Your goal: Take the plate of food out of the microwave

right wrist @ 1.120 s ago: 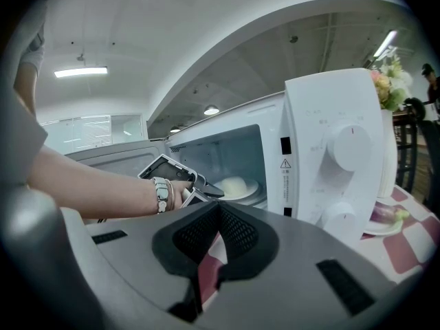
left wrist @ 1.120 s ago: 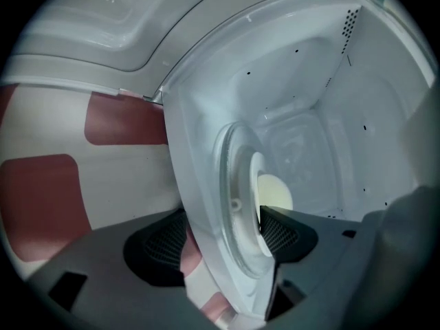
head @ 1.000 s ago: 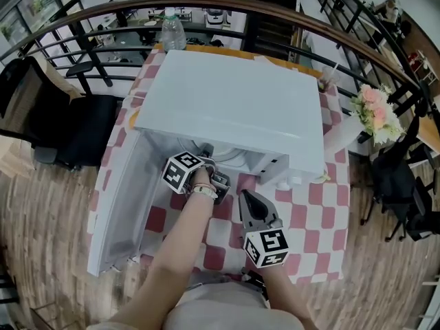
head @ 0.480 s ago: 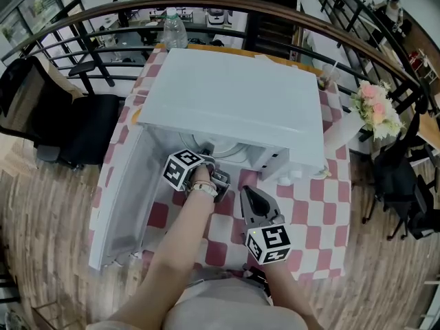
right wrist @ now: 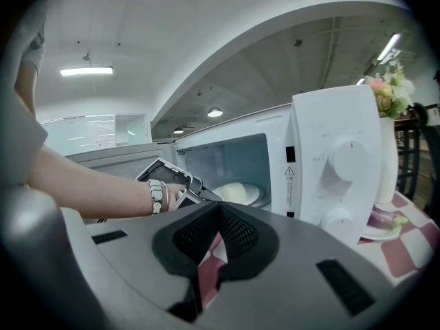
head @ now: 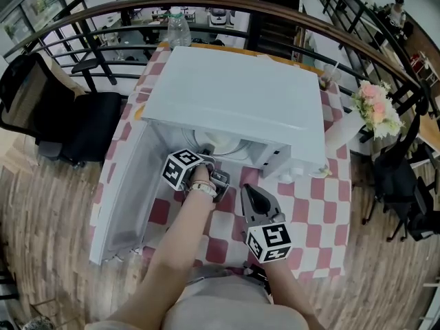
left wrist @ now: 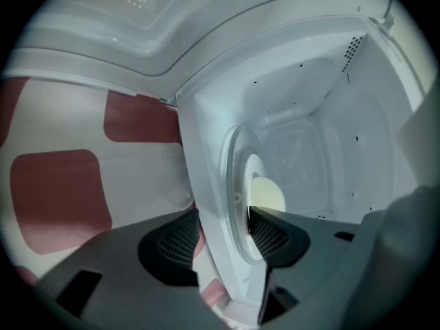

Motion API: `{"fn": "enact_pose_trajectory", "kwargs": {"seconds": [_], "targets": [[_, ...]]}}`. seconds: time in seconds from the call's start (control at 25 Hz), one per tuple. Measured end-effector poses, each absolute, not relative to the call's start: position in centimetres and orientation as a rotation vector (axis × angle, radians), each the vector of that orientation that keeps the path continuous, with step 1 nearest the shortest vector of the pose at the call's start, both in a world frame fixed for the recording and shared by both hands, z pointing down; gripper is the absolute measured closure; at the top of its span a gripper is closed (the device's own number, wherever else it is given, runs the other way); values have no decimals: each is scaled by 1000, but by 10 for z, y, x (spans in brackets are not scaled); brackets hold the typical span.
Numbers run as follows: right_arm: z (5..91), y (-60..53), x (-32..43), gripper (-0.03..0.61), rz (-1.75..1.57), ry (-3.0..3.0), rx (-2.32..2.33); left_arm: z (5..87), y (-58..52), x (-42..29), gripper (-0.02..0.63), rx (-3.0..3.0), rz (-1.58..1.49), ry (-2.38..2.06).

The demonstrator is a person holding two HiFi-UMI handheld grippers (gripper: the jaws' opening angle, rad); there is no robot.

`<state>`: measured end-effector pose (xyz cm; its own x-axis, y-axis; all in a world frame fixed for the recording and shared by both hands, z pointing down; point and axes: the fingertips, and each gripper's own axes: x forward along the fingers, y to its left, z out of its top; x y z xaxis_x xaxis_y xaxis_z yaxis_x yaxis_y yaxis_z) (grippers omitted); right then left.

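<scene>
In the head view, the microwave (head: 234, 102) is being shown standing toward the far edge of the table (head: 309, 205), with its door (head: 124, 198) hanging open toward the left edge. The plate of food (head: 223, 145) is being carried inside the cavity, just beyond the left gripper (head: 206, 154), which is being held at the opening. The right gripper (head: 247, 194) is being held outside, toward the near edge, so the left one is being judged much the nearer.

In the left gripper view, the fingers (left wrist: 271, 236) are being held apart and rolled, one above the plate's level and one below. The plate of food (left wrist: 258, 184) is lying flat straight ahead, its near rim showing edge-on in the gap together with the microwave's front sill (left wrist: 213, 253). The jaws have just been closing, yet no pad is being seen pressing on the rim; a short reach forward is probably being called for.

In the right gripper view, the right gripper (right wrist: 218, 218) is being kept with its fingers together on nothing, while the plate of food (right wrist: 240, 194) is being seen beyond the left gripper (right wrist: 198, 191)
</scene>
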<state>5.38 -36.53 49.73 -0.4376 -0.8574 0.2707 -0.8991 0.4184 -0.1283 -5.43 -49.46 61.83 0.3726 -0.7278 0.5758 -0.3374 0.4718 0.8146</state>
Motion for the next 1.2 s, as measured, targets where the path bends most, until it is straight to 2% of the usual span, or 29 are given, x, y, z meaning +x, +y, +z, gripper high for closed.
{"fn": "enact_pose_trajectory", "kwargs": {"seconds": [0.48, 0.8, 0.84, 1.2], "targets": [[495, -360, 48, 555, 367, -2510, 1562, 608, -484, -57, 508, 1063, -350, -1174], [492, -357, 48, 555, 358, -2514, 1563, 603, -482, -57, 548, 1028, -348, -1157], [491, -357, 48, 555, 357, -2514, 1564, 601, -482, -56, 571, 1030, -352, -1154], [487, -353, 49, 555, 345, -2513, 1575, 583, -483, -55, 592, 1107, -434, -1122]]}}
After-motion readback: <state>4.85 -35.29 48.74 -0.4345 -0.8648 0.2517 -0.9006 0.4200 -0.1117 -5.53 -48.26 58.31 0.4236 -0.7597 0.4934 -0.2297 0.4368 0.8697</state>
